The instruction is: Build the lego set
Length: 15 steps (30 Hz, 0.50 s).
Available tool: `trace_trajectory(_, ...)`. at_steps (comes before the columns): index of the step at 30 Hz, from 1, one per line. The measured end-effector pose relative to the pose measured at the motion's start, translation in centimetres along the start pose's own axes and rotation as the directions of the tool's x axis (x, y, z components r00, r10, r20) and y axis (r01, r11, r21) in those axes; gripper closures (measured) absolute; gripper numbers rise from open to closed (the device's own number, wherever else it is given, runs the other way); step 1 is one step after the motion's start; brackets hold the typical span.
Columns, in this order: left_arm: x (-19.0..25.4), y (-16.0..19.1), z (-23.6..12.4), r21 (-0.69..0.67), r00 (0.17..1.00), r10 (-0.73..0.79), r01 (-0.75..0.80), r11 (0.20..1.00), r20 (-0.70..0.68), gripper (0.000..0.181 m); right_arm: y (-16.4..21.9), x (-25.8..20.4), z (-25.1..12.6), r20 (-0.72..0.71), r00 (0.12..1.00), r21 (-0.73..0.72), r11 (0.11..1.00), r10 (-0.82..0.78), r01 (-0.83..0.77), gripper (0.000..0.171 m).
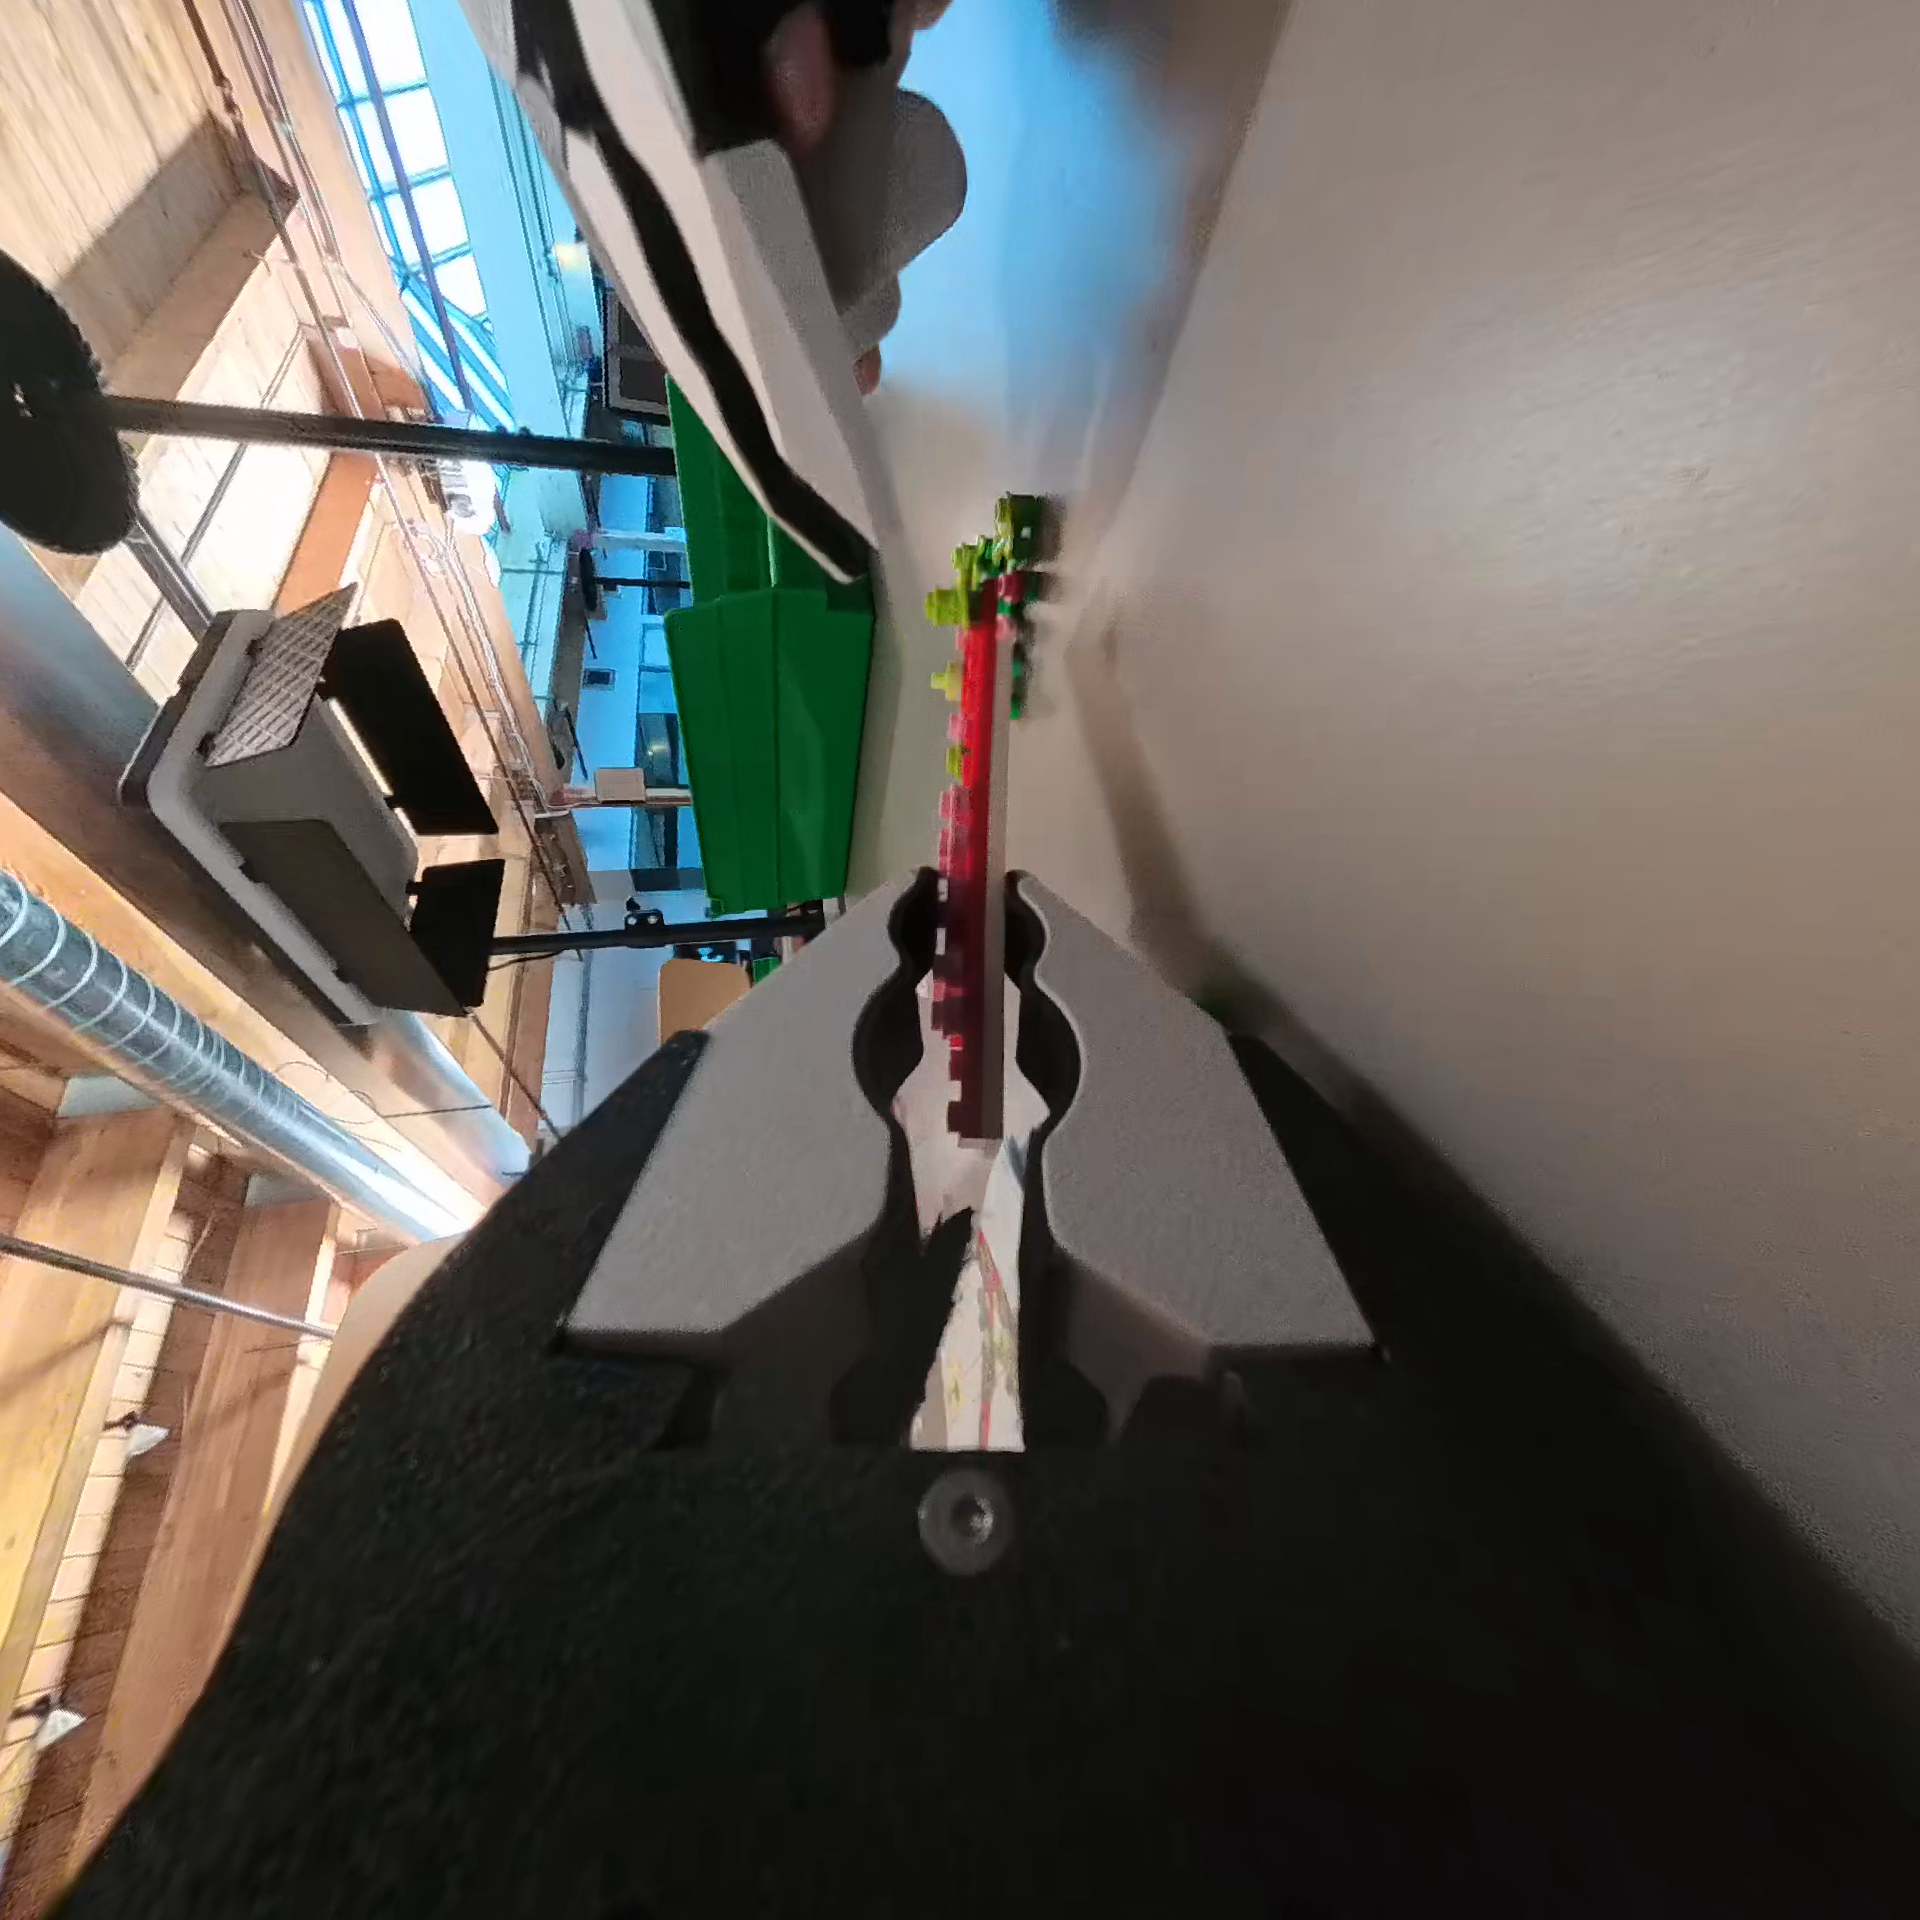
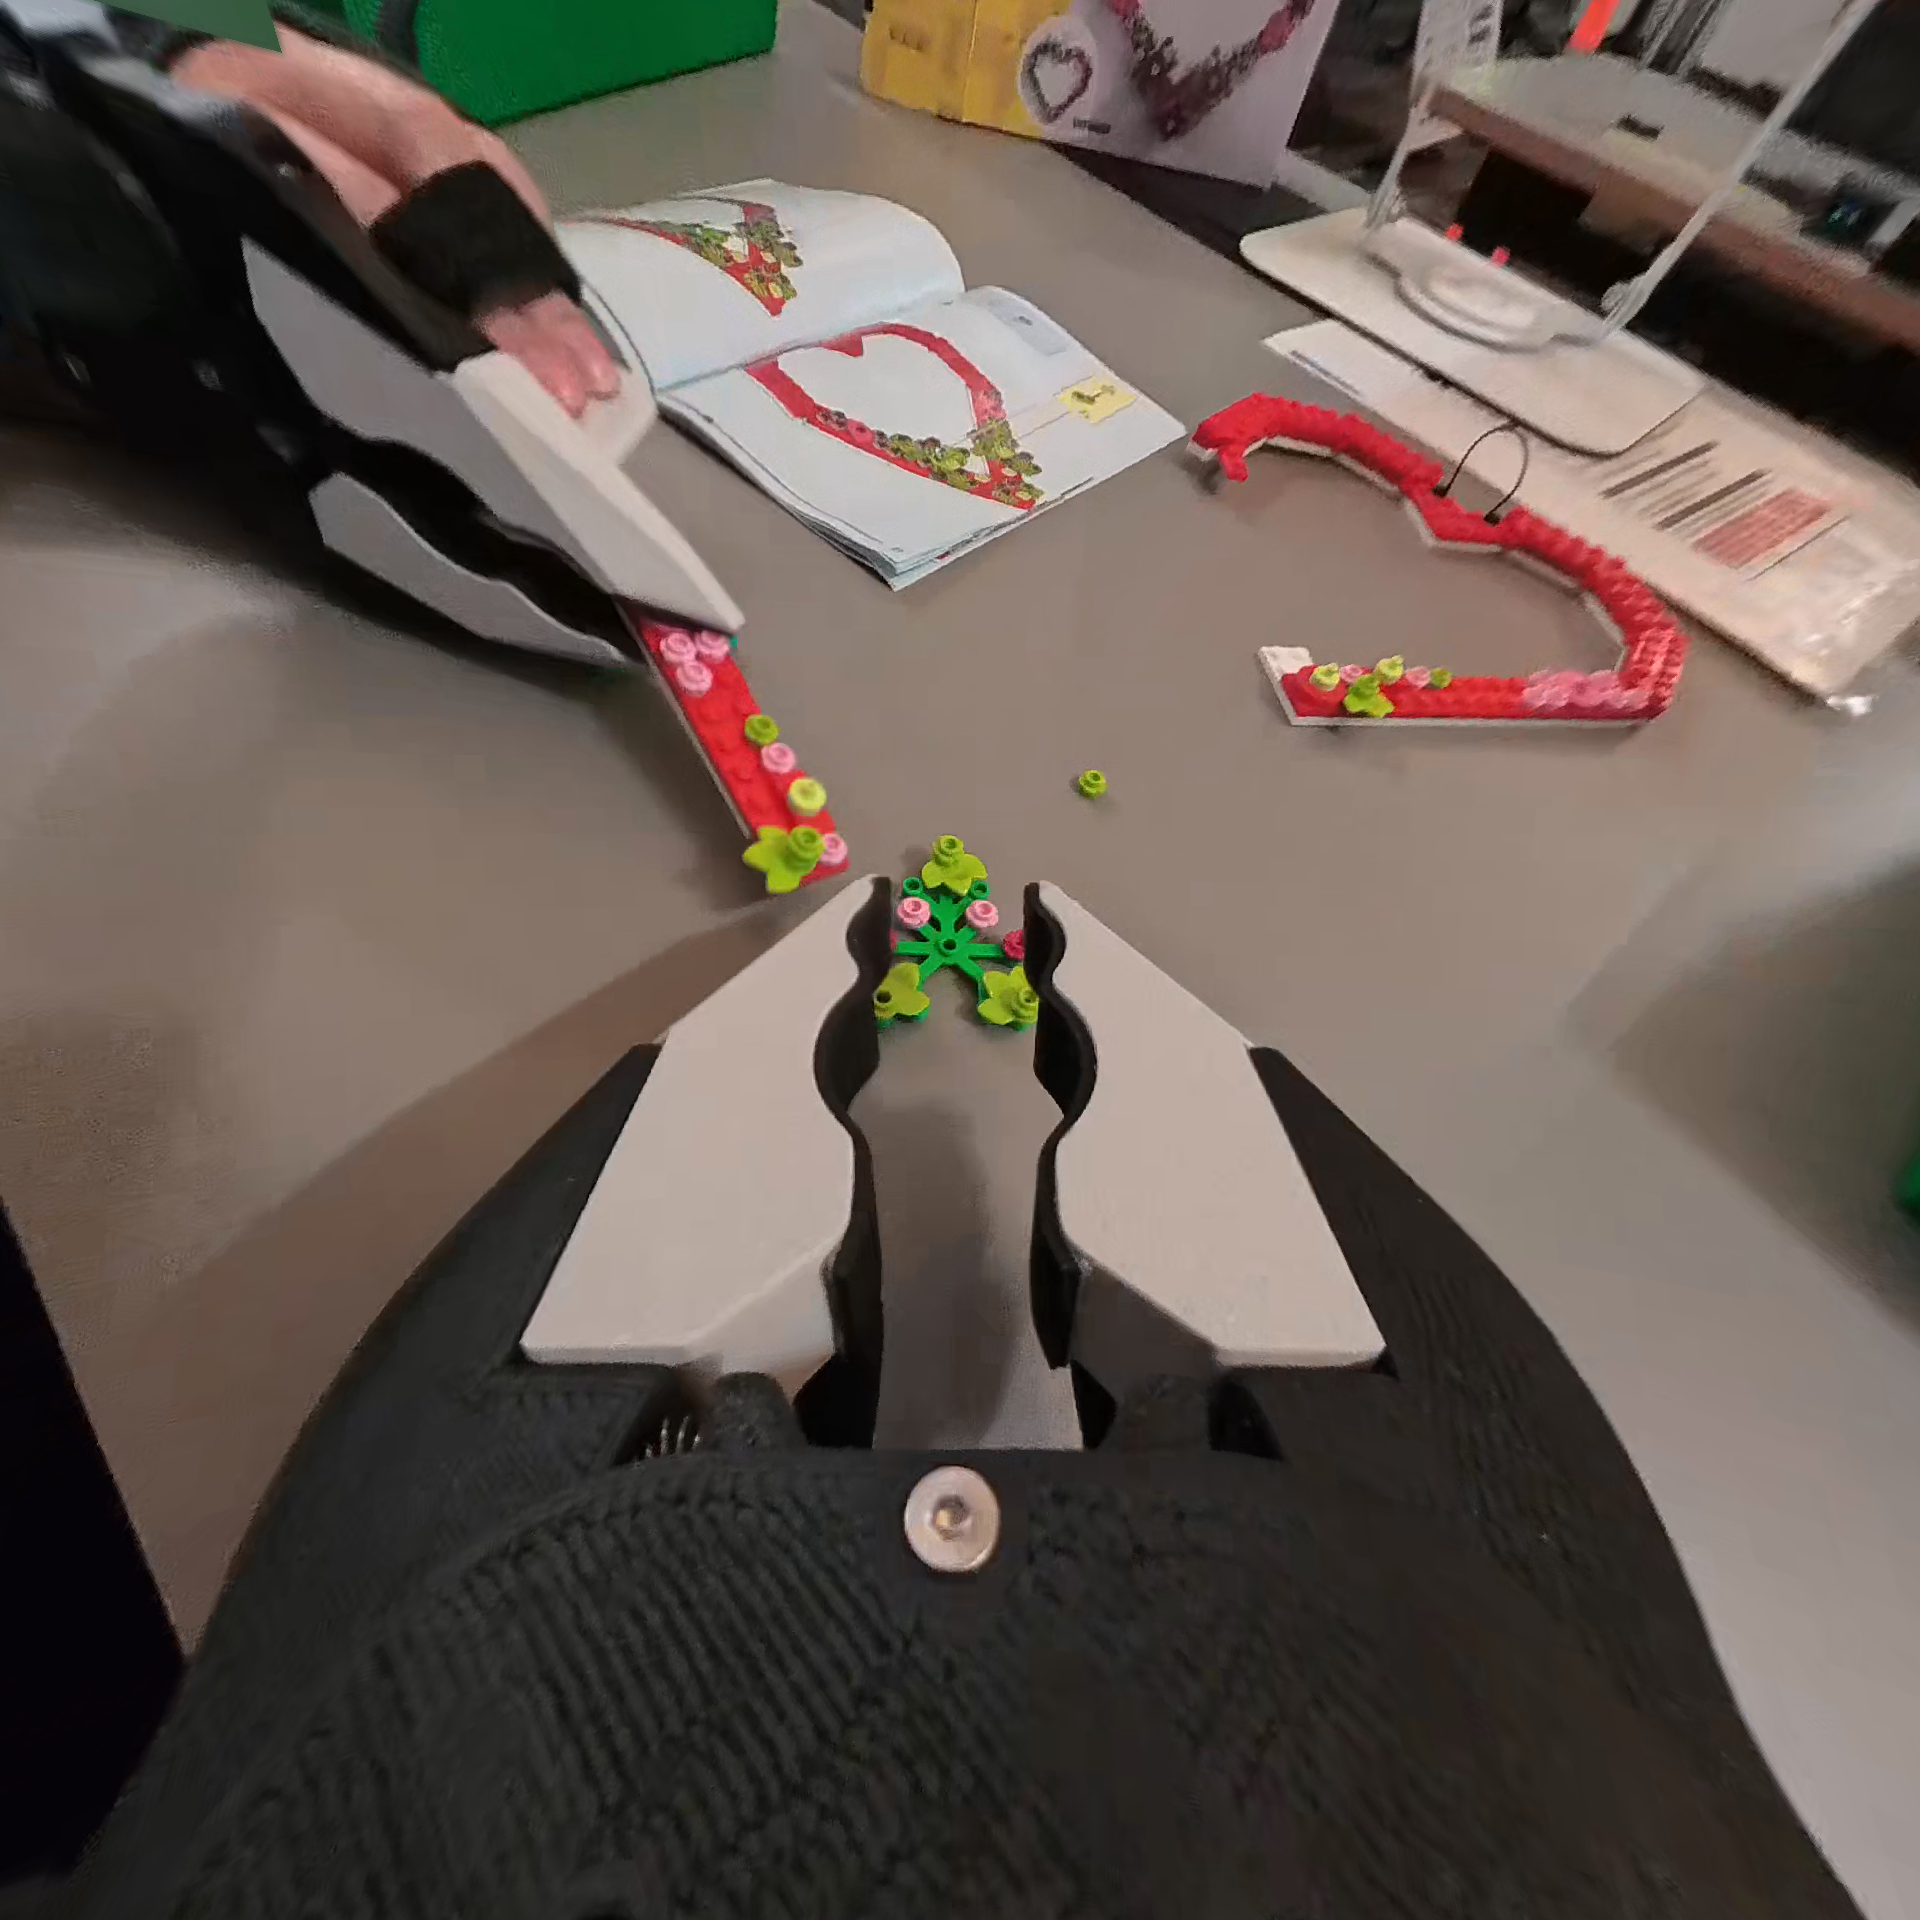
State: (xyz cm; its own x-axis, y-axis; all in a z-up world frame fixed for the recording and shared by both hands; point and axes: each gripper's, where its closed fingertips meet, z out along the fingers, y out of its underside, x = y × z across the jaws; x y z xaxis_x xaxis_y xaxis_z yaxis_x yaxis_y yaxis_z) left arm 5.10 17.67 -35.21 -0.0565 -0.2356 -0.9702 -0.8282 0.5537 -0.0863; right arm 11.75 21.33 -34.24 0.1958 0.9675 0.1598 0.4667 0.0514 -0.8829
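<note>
Grey counter, contents as follows.

Open instruction booklet, far centre, pages showing a red heart. Behind it, a yellow box and a green bin at the far edge. Far right: a clear stand on a white base and a printed plastic bag.

Larger red heart section, right of centre, curved, lying flat, with lime and pink flower studs along its near arm and a thin black loop at its notch. Well apart from both grippers.

Single lime stud, loose, between that section and the straight red strip.

Straight red strip with pink and lime studs: clamped at its far end between the fingers of the left gripper, which are closed tight on it; free end points toward the right gripper and rests at the counter. In the left wrist view the strip runs edge-on out from the fingers.

Green leaf cluster with lime and pink flowers: lies on the counter between the tips of the right gripper. Fingers part-open, flanking the cluster; actual contact cannot be told.

A hand holds the left gripper.
</note>
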Motion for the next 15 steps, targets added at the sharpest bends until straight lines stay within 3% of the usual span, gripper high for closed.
trace_trajectory(3, 0.0, -0.2, 0.0, 0.004, 1.0, 0.008, -0.008, 1.0, 0.004, 0.173, -0.3, 0.5, 0.3, 0.015, 0.998, 0.012, 0.998, 0.056, -0.056, 0.146)
trace_trajectory(15, 0.2, -0.6, -0.1, 0.026, 1.0, 0.029, -0.03, 0.999, 0.006, 0.173, -0.4, 0.8, 1.3, -0.013, 0.999, -0.011, 0.999, 0.038, -0.038, 0.151)
